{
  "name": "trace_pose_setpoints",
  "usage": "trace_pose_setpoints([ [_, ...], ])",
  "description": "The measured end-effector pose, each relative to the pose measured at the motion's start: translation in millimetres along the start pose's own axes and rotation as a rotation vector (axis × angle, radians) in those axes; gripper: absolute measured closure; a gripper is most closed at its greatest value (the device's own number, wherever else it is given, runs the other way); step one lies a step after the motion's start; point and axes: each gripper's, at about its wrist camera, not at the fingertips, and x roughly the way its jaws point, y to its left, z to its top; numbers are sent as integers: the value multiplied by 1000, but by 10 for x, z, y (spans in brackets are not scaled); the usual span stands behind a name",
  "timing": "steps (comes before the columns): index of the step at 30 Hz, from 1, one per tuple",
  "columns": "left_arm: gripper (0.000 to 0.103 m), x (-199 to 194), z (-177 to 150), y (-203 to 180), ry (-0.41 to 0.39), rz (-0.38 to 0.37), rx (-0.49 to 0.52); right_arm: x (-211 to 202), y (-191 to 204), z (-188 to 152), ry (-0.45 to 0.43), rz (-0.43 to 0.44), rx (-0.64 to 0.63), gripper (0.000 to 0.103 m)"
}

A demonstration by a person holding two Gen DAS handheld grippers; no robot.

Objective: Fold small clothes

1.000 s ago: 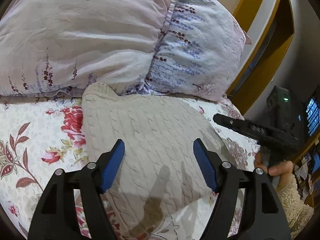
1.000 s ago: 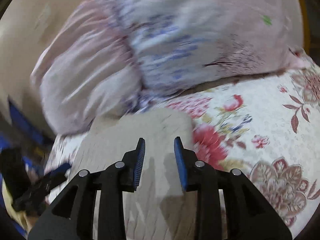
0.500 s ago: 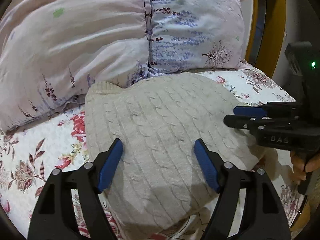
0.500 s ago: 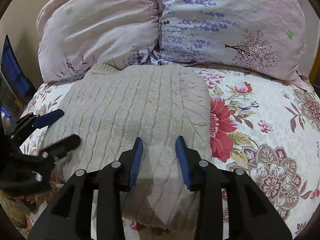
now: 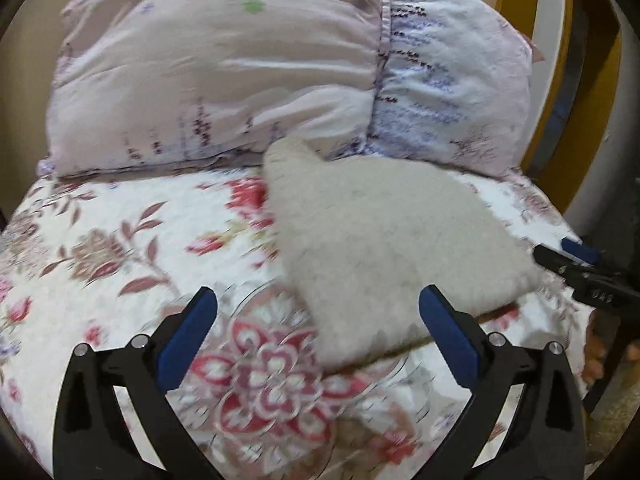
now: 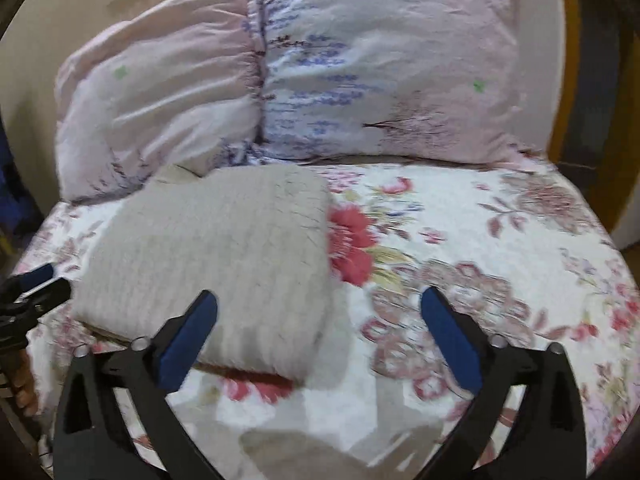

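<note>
A folded cream cable-knit sweater [image 5: 384, 248] lies on the floral bedspread [image 5: 132, 248], its far corner against the pillows. It also shows in the right wrist view [image 6: 224, 256]. My left gripper [image 5: 318, 320] is open and empty, held above the sweater's near left edge. My right gripper [image 6: 320, 320] is open and empty, above the sweater's near right corner. The right gripper shows at the far right of the left wrist view [image 5: 576, 260], and the left gripper shows at the far left of the right wrist view [image 6: 36, 284]. Both views are motion-blurred.
Two large pink and lilac pillows [image 5: 224, 76] [image 6: 384, 68] lean at the head of the bed. A yellow wooden frame [image 5: 556, 80] stands at the right. The bedspread [image 6: 500, 240] stretches to the right of the sweater.
Both grippers have pulled back from the sweater toward the near edge of the bed. The right gripper has opened wide; the left has drifted left.
</note>
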Motion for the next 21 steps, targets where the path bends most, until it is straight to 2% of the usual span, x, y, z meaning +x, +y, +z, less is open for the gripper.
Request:
trace_pose_setpoints([
  [3,2,-43,-100,24,23,-4,-13,-24,13,-88,8,36,16,1],
  [5,2,-26,-176,-2,62,1,-20,23,29,-159,52,85,35,1],
  [8,2,36,-267,-74,104,22,-3,85,126,-261,108,111,26,1],
  [13,2,176,-354,-173,176,52,10,119,269,-368,146,120,13,1],
  [16,2,251,-367,-219,202,93,31,170,375,-410,179,80,-22,1],
  [21,2,348,-371,-246,240,108,32,265,428,-445,223,82,-14,1],
])
